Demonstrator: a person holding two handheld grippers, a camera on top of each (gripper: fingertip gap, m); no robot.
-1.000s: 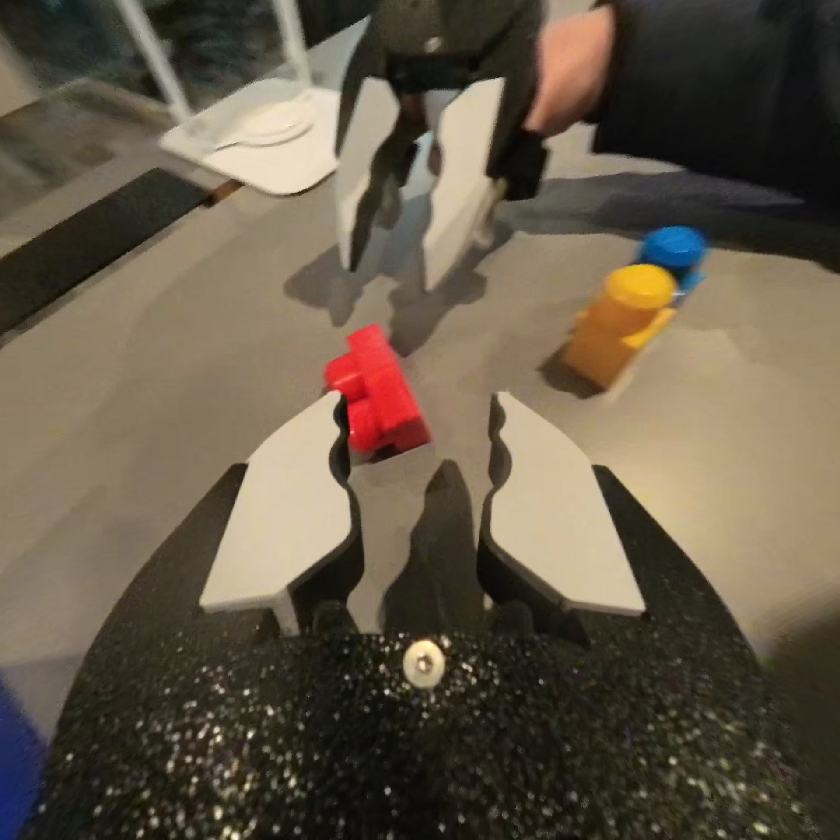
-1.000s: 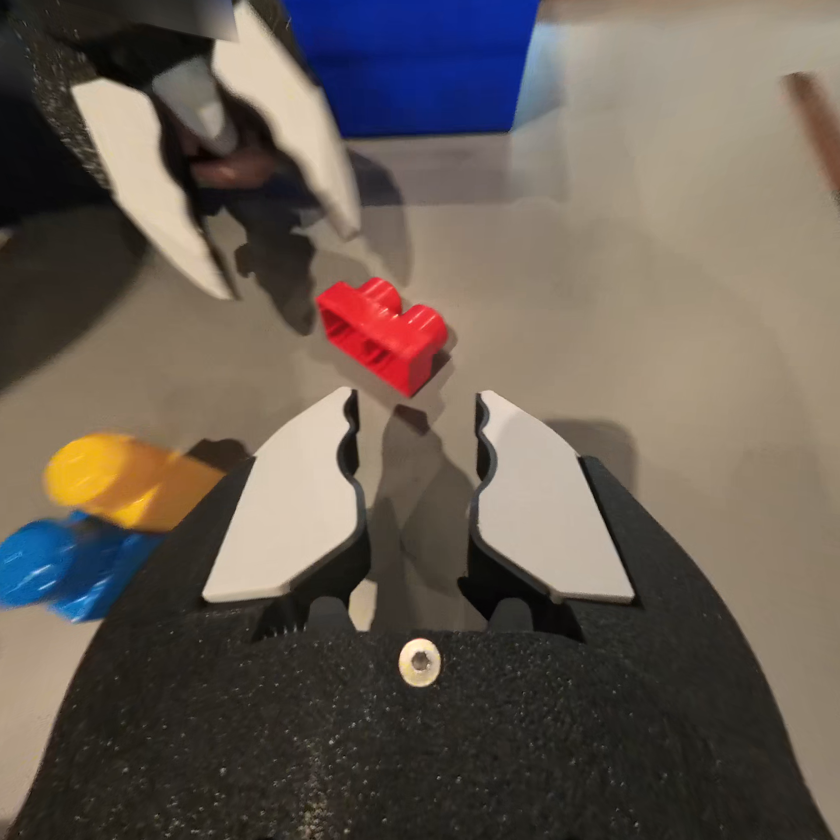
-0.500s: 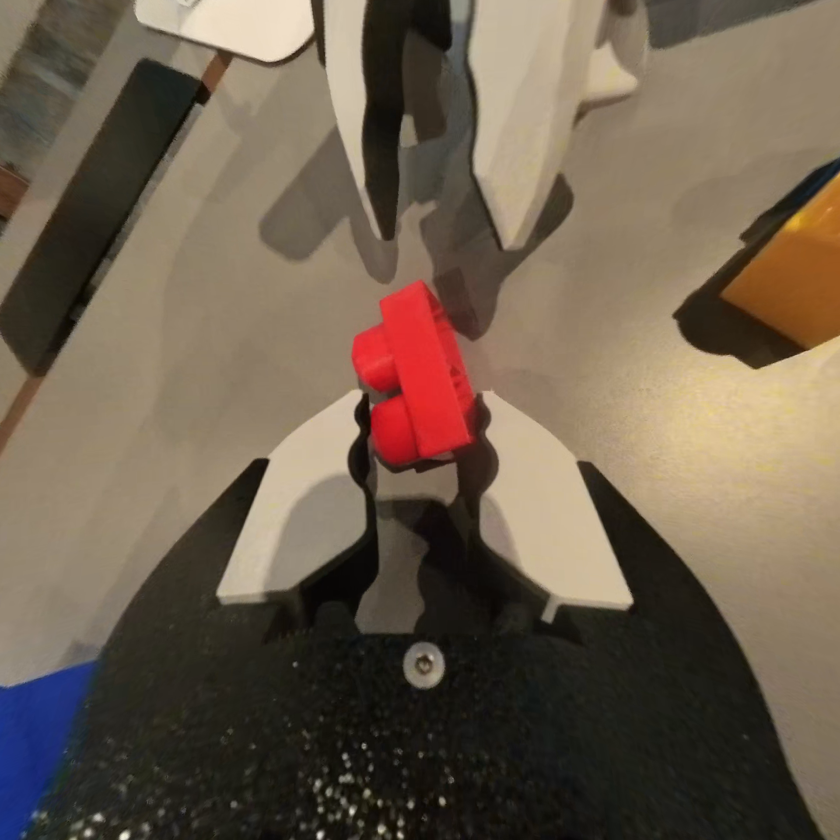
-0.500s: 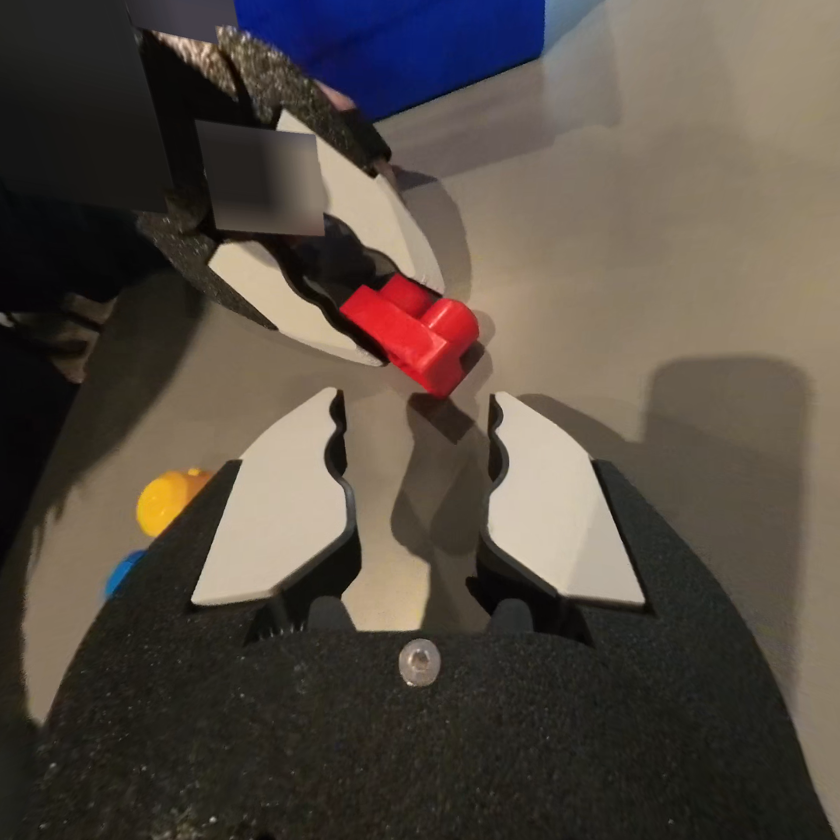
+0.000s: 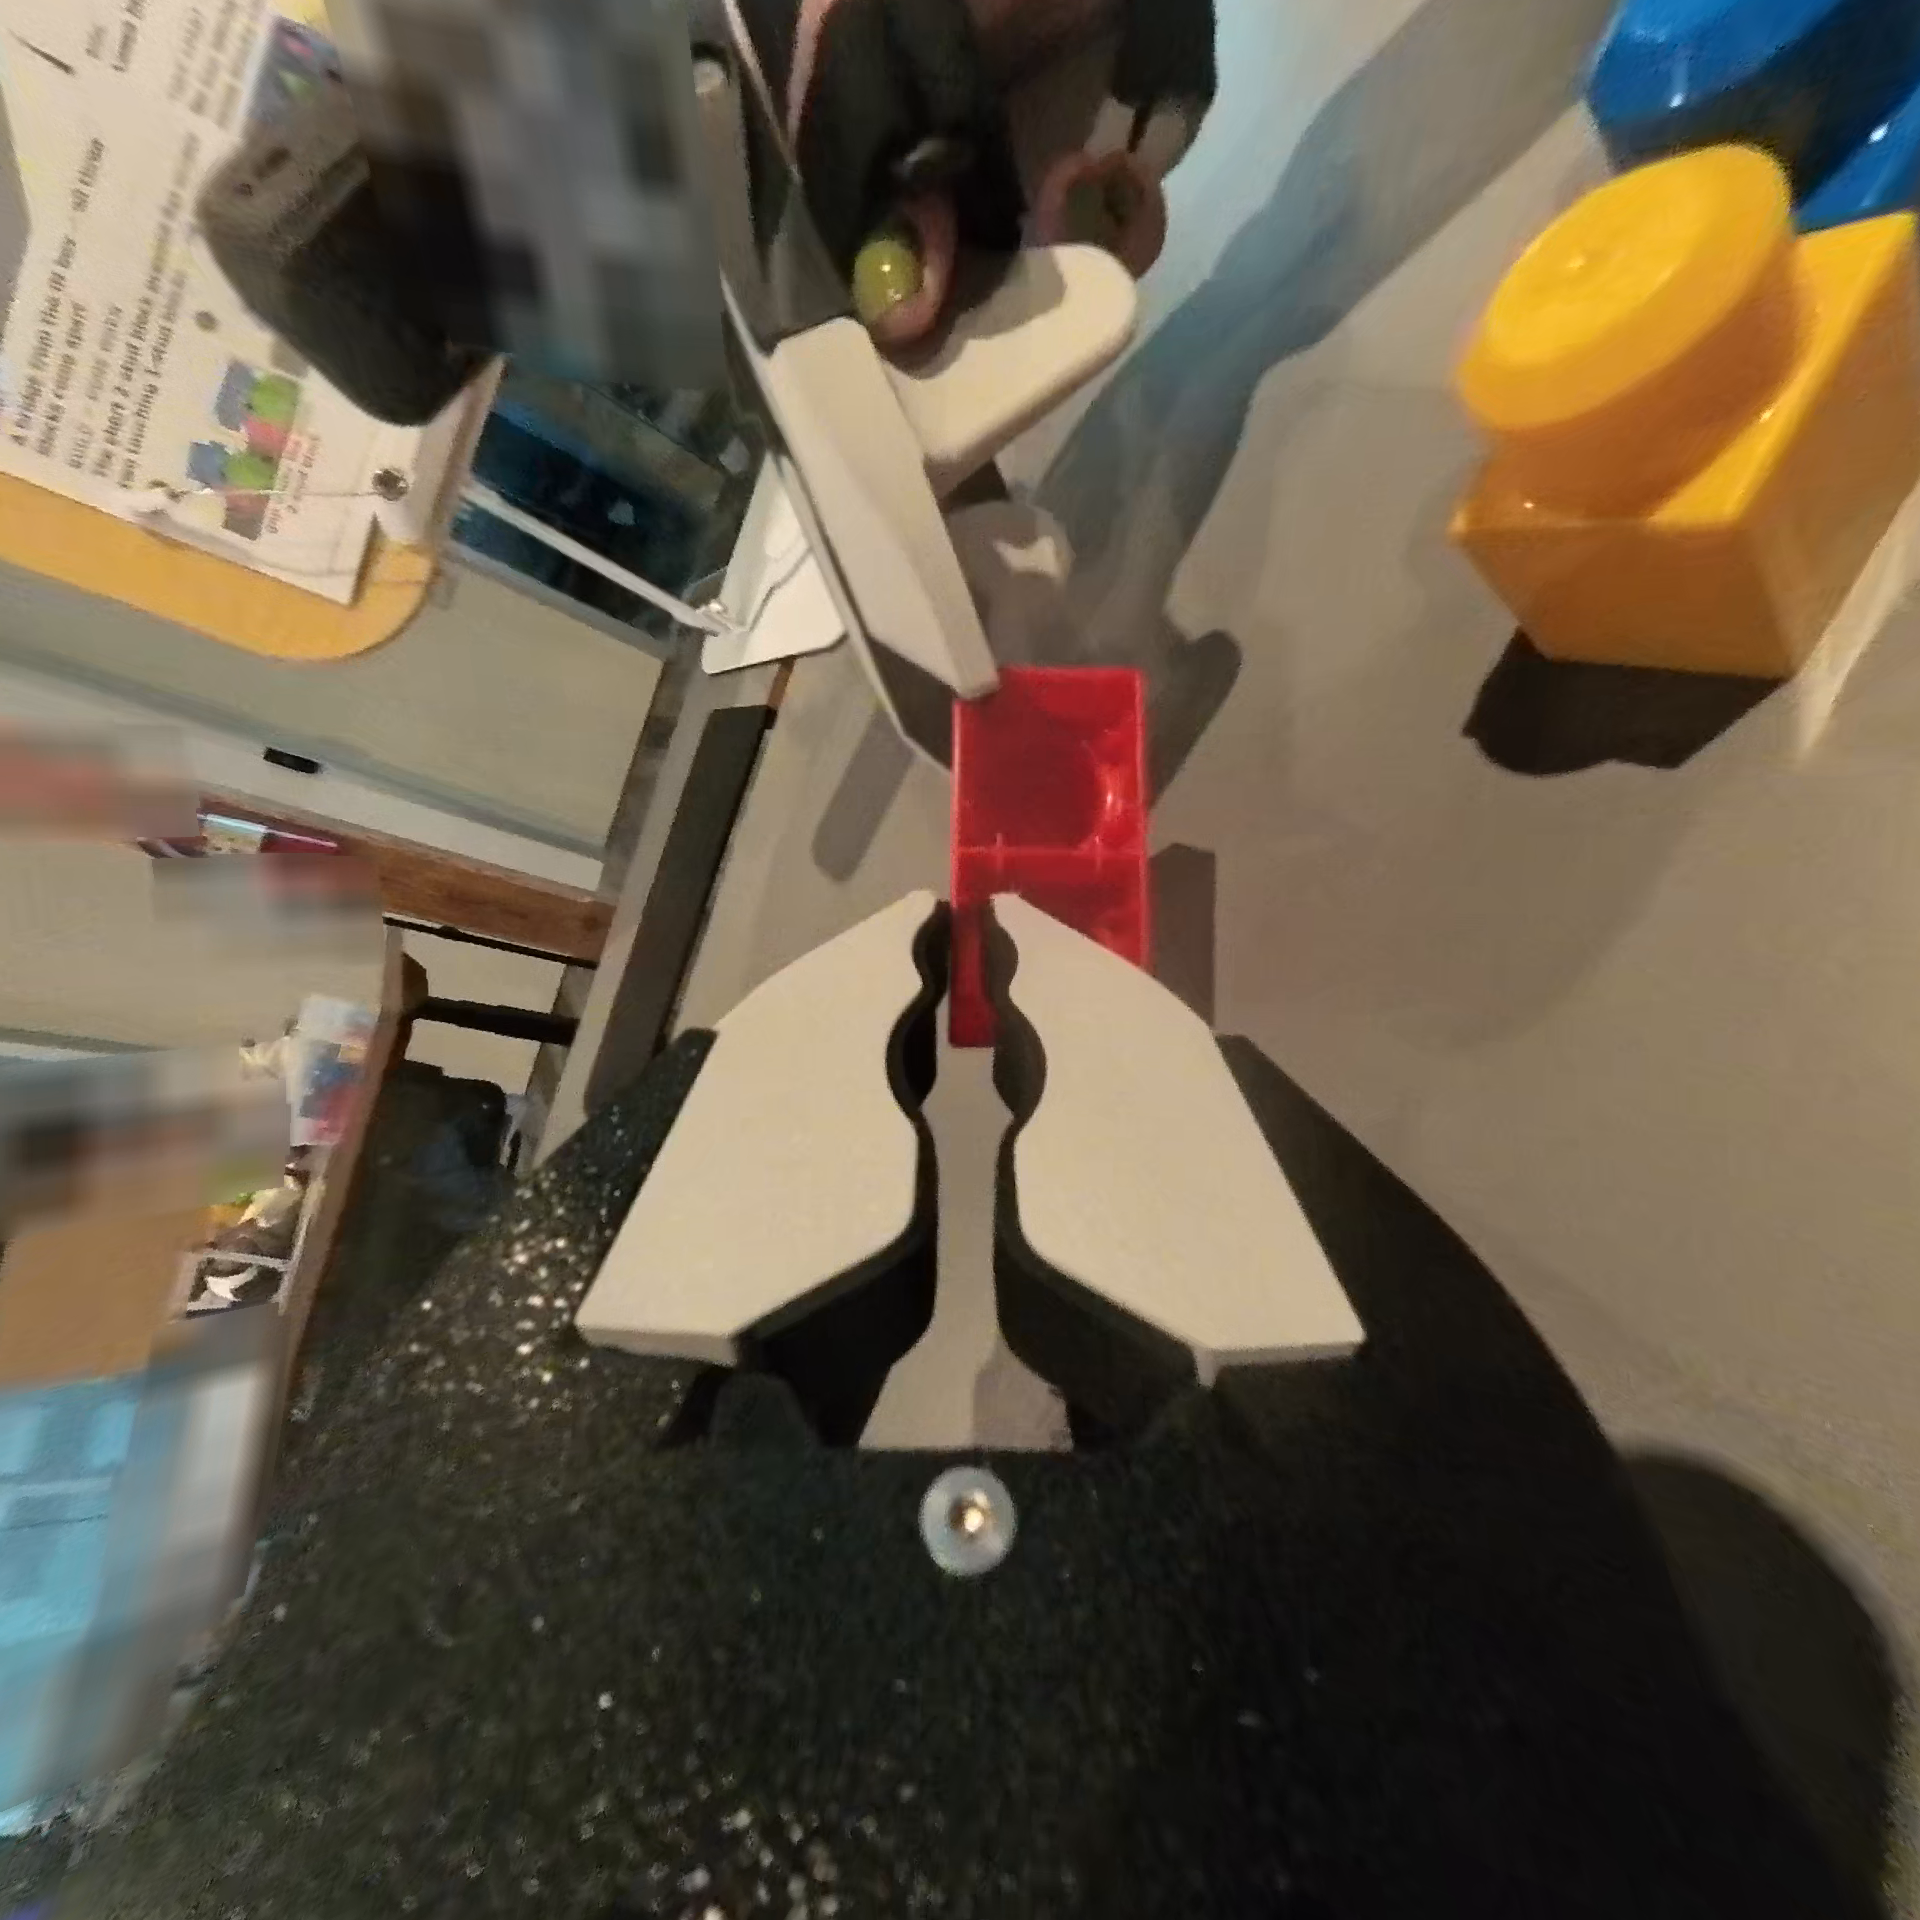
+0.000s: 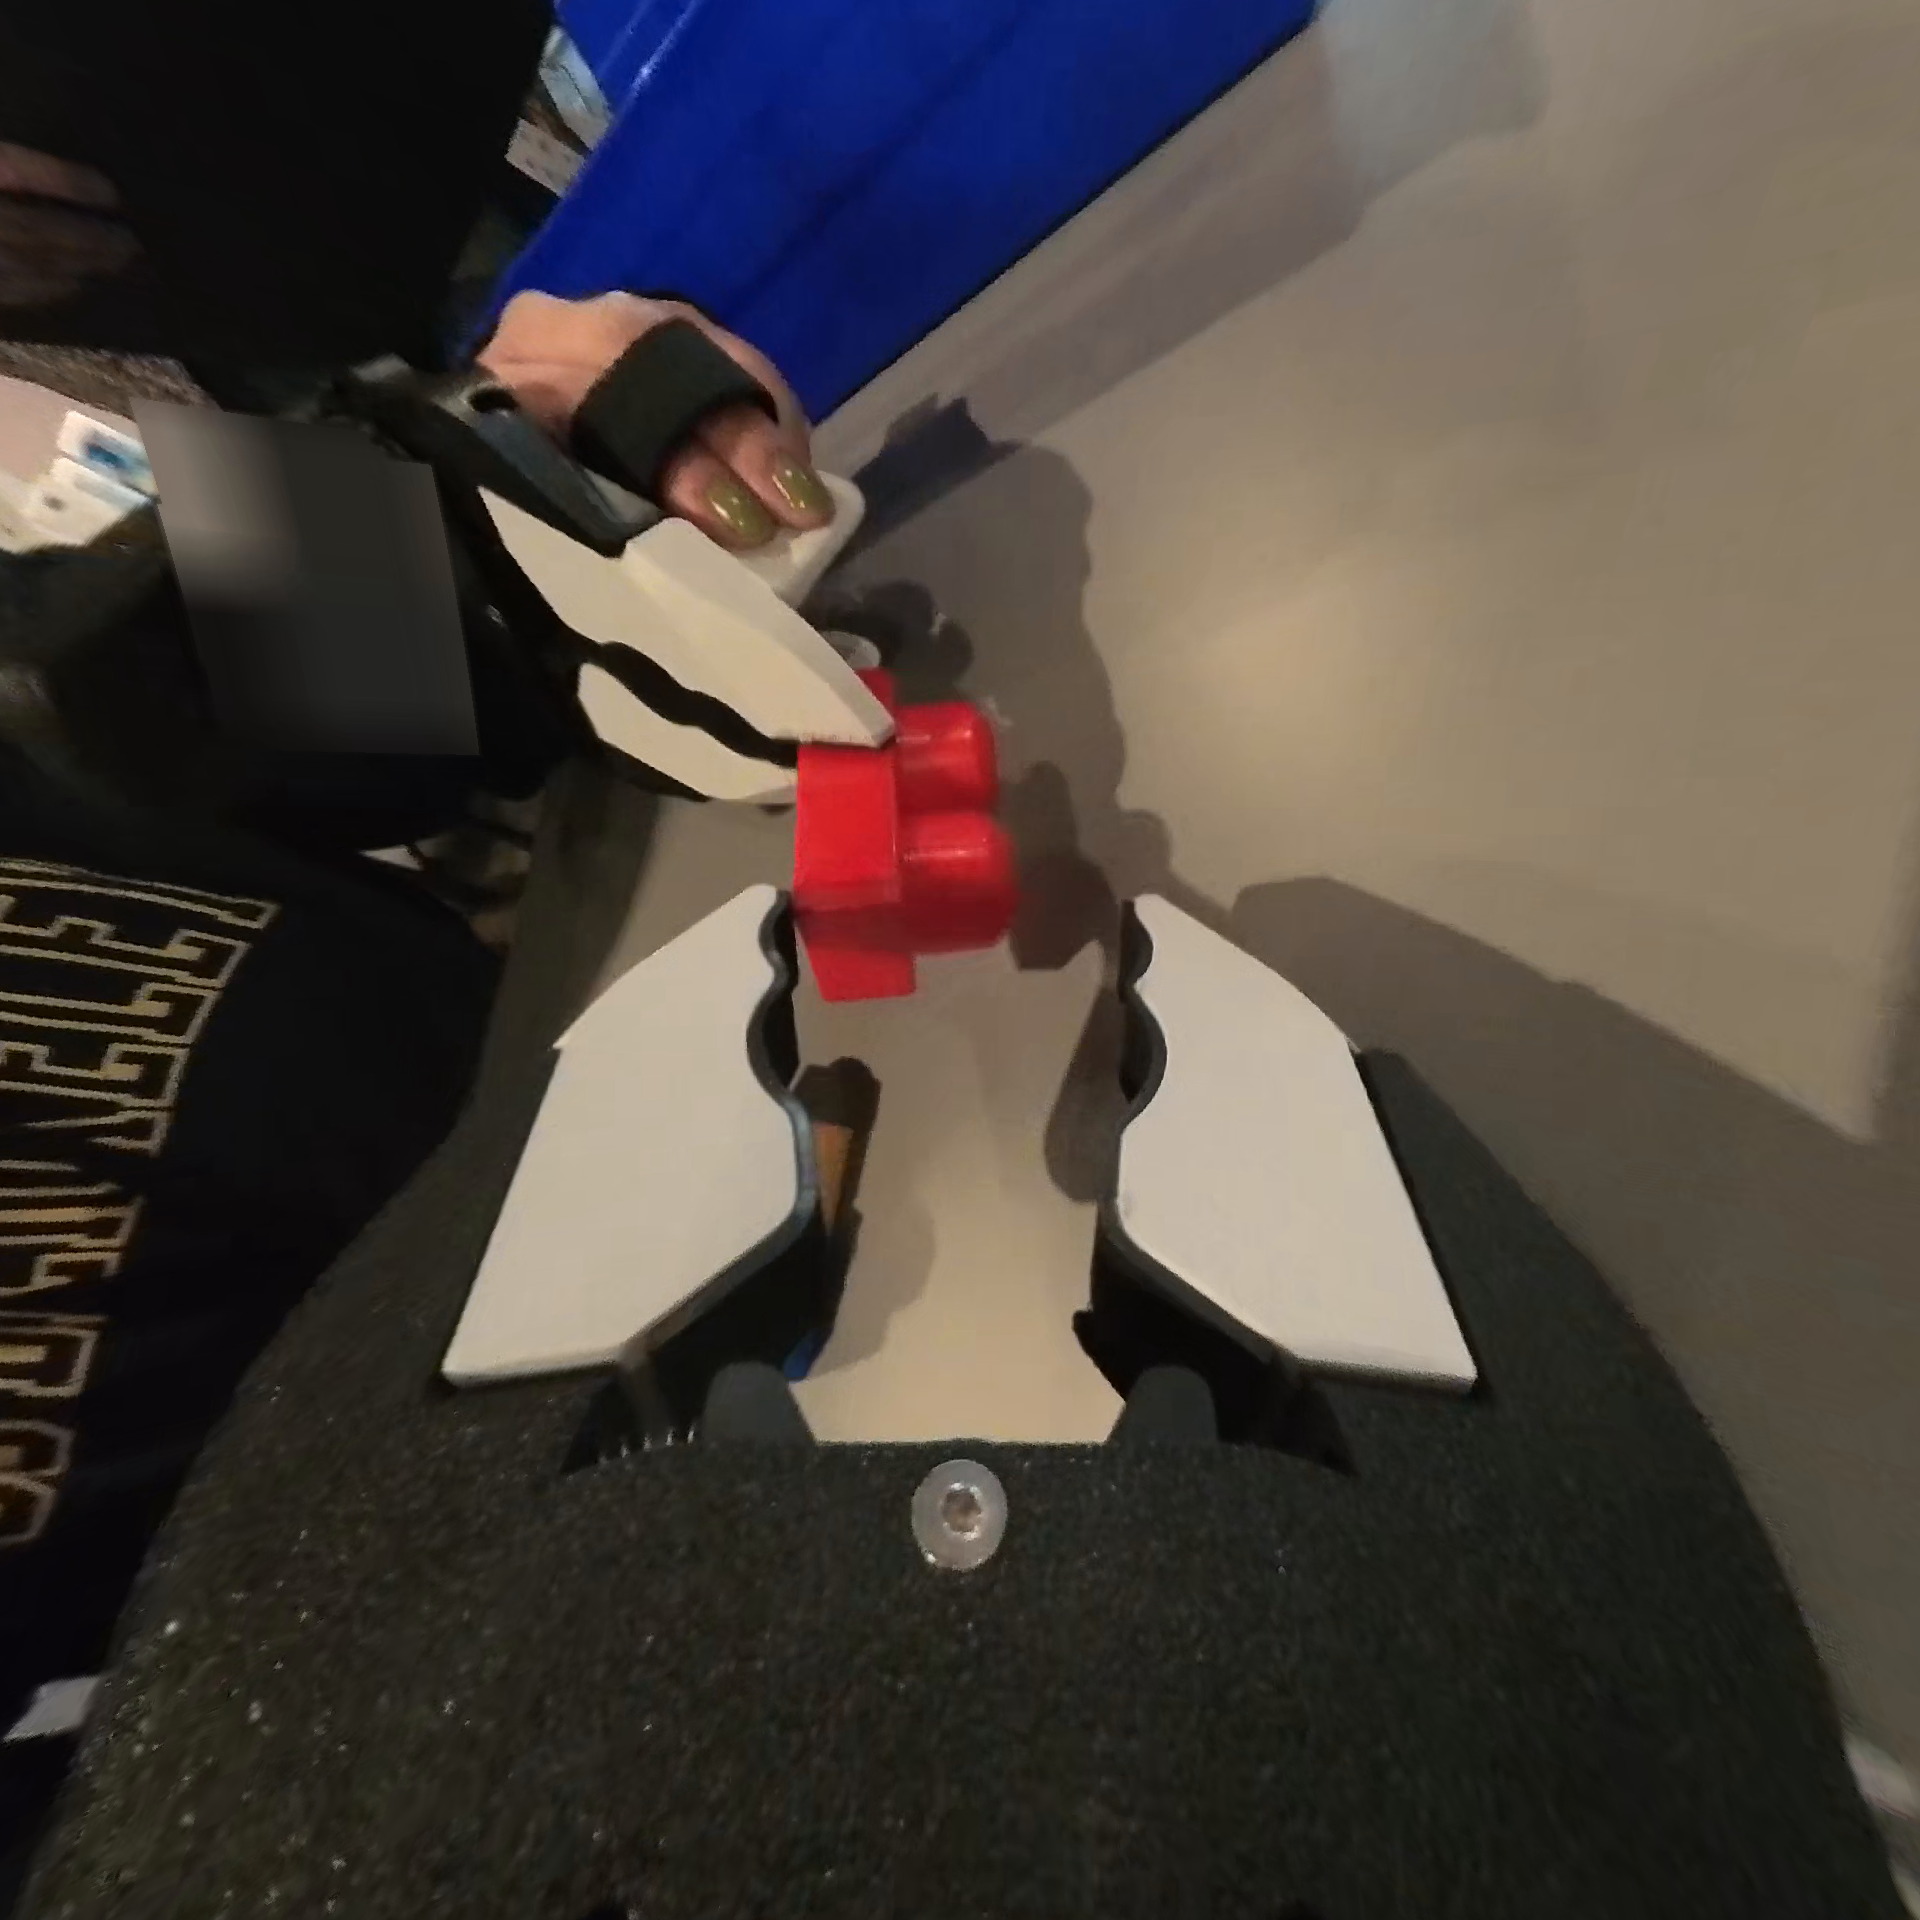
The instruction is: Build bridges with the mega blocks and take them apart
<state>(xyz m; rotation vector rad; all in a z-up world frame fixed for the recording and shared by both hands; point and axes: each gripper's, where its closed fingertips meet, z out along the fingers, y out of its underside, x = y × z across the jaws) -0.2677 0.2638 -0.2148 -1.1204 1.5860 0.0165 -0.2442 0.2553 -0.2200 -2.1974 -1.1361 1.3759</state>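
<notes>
My left gripper (image 5: 966,914) is shut on a red block (image 5: 1049,790), pinching one thin side wall; the block's hollow underside faces the camera. In the right wrist view the left gripper (image 6: 821,753) holds the red block (image 6: 894,831) above the grey table (image 6: 1455,520), studs pointing right. My right gripper (image 6: 956,914) is open, and the block's lower end sits between its fingertips, close to the left finger (image 6: 675,1091) and apart from the right one. In the left wrist view one right-gripper finger (image 5: 894,520) touches the block's far corner.
A yellow block (image 5: 1662,416) and a blue block (image 5: 1766,94) stand together on the table at the right. A blue bin (image 6: 883,156) stands at the table's far side. A printed sheet on a yellow board (image 5: 156,312) is at the left. A person's dark garment (image 6: 156,1039) is close. Left and right tips are no more than a few centimetres apart.
My left gripper closed on the red block lying on the table, then lifted and turned it, regripping on its thin wall. The right gripper stayed open and now has the block between its tips.
</notes>
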